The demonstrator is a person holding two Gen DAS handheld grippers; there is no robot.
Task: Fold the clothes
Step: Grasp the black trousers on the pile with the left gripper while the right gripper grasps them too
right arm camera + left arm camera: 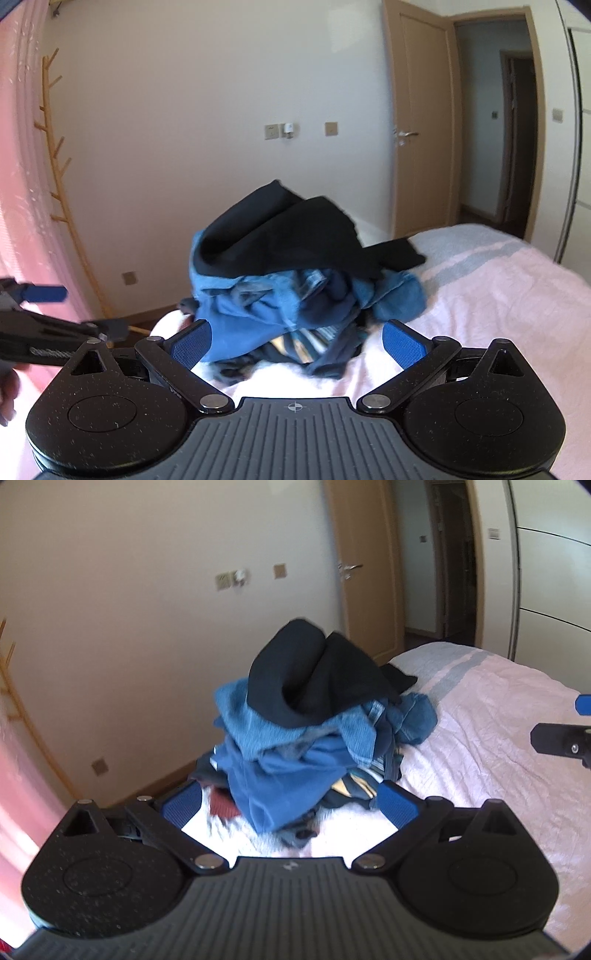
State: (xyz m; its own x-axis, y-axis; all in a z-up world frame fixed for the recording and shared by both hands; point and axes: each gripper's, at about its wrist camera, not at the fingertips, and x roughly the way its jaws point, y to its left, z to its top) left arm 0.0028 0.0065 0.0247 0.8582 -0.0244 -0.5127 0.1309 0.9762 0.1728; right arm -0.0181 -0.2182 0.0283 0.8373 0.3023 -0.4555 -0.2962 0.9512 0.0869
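- Bedroom w/ white wall, tan door (424,122); bed (498,295) under pale pink cover.
- Clothes pile (306,738) sat on bed near its edge: black garment (314,675) on top, blue denim items below.
- Left tongs (291,805) spread wide, holding nothing, just before pile.
- Right tongs (297,341) likewise wide apart, empty.

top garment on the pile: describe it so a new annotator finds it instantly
On the pink bed, near the edge facing the white wall, sits a heap of clothes. Draped over its peak is the black garment. Everything directly under it is blue denim-like fabric; it alone is plain black and topmost.
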